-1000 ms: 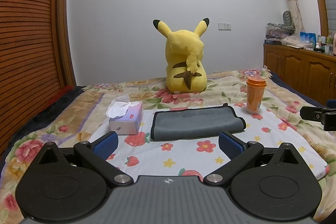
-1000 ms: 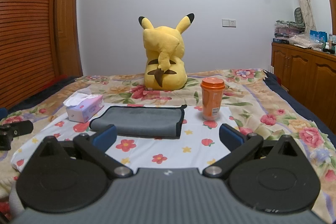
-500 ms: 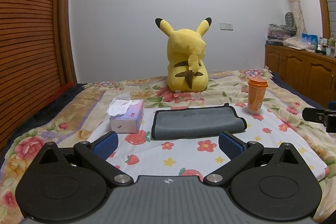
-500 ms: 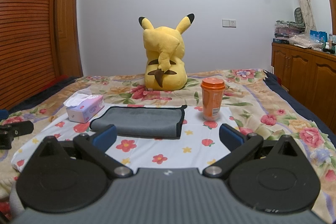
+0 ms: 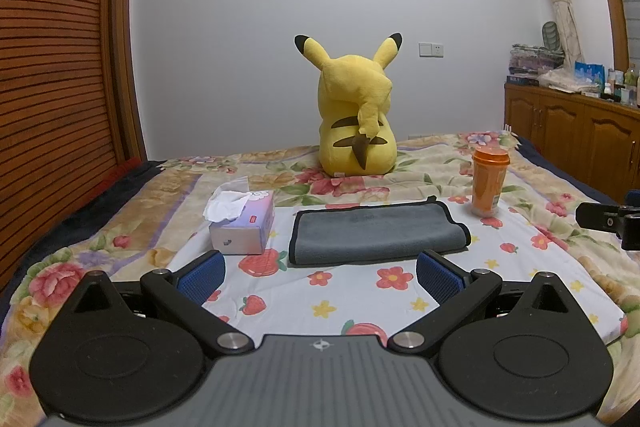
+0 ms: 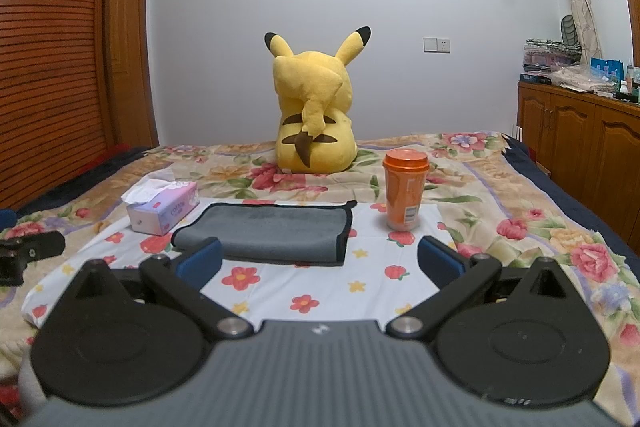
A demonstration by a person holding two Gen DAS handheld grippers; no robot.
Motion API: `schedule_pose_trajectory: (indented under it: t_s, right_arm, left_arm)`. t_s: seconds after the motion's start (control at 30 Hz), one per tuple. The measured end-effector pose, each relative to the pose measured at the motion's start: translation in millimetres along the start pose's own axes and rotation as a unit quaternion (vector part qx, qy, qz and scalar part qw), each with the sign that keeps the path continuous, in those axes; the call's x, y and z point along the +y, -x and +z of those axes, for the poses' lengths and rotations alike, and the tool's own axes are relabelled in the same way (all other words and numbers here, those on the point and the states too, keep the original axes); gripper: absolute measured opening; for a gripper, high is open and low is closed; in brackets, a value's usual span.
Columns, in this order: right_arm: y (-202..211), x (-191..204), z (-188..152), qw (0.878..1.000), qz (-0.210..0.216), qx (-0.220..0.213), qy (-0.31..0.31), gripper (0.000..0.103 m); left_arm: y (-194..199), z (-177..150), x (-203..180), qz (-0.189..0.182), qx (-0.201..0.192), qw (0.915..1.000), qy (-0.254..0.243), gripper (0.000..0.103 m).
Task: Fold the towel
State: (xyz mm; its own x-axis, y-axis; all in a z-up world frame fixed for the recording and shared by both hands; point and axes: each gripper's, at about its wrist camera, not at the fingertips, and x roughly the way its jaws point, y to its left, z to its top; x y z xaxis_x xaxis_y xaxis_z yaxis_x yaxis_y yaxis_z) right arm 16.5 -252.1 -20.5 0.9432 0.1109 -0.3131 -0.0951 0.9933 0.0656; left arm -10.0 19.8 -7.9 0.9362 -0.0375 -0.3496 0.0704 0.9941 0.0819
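Note:
A grey towel [image 5: 376, 233] with a dark hem lies folded flat on a white flowered cloth [image 5: 340, 299] on the bed. It also shows in the right wrist view [image 6: 268, 233]. My left gripper [image 5: 320, 277] is open and empty, held back from the towel's near edge. My right gripper [image 6: 320, 261] is open and empty, also short of the towel's near edge. The right gripper shows at the right edge of the left wrist view [image 5: 608, 219]. The left gripper shows at the left edge of the right wrist view [image 6: 28, 255].
A tissue box [image 5: 244, 225] sits left of the towel. An orange lidded cup [image 5: 489, 183] stands to its right. A yellow plush toy [image 5: 354, 115] sits behind it. A wooden slatted wall [image 5: 52, 67] is on the left, wooden cabinets [image 5: 580, 139] on the right.
The left wrist view has shifted slightly, so the scene sits a little to the right and lower. The towel has not moved. Both grippers stay open.

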Motion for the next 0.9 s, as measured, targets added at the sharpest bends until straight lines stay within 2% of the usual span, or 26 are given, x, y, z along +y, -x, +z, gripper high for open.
schedule_pose_trajectory:
  t_s: [0.9]
  right_arm:
    - [-0.1, 0.2, -0.6, 1.0, 0.0, 0.0, 0.0, 0.103]
  left_arm:
    - [-1.2, 1.7, -1.4, -0.002, 0.005, 1.0, -0.002, 0.103]
